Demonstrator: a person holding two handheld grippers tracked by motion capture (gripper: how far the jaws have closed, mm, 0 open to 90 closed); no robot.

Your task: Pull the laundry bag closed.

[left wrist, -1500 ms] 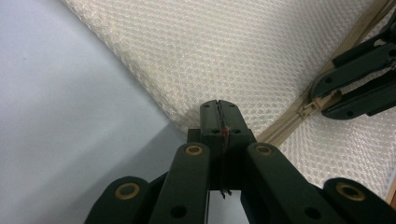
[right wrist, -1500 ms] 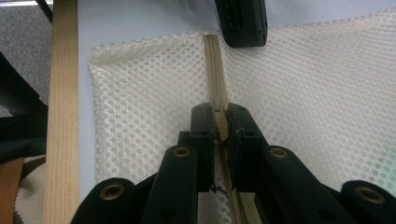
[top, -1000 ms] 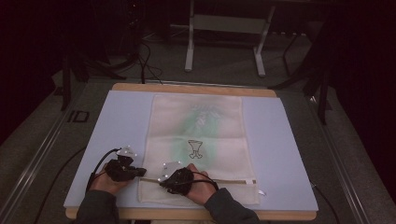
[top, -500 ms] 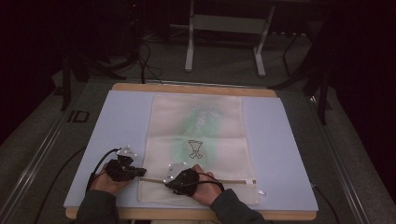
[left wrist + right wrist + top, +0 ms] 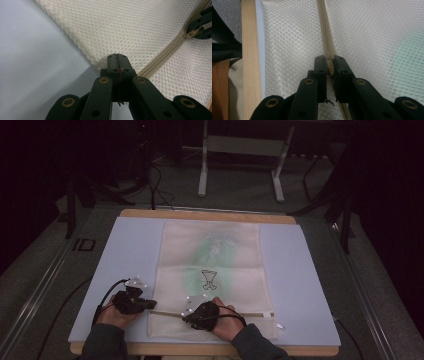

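A cream mesh bag (image 5: pixel 212 280) lies flat in the middle of a pale blue mat (image 5: pixel 125 250) that covers the wooden table (image 5: pixel 210 214). Taking the bag as the landmark and going left to right: on the floor left of the table, level with the bag's far end, a marking reads "ID" (image 5: pixel 83 244).

At the bag's near left corner the left gripper (image 5: pixel 150 305) is clenched on the edge of the fabric; in the left gripper view its black jaws meet with the corner of the honeycomb mesh (image 5: pixel 130 32) pinched between them.

On the bag's front is a small black outline drawing like a goblet (image 5: pixel 209 279), over a faint green shade showing through the weave; no lettering can be read on it.

A beige zipper (image 5: pixel 250 314) runs across the bag near its near edge. The right gripper (image 5: pixel 186 316) sits on that line, left of the bag's middle, its jaws closed on the zipper's ribbed tape (image 5: pixel 329 53).
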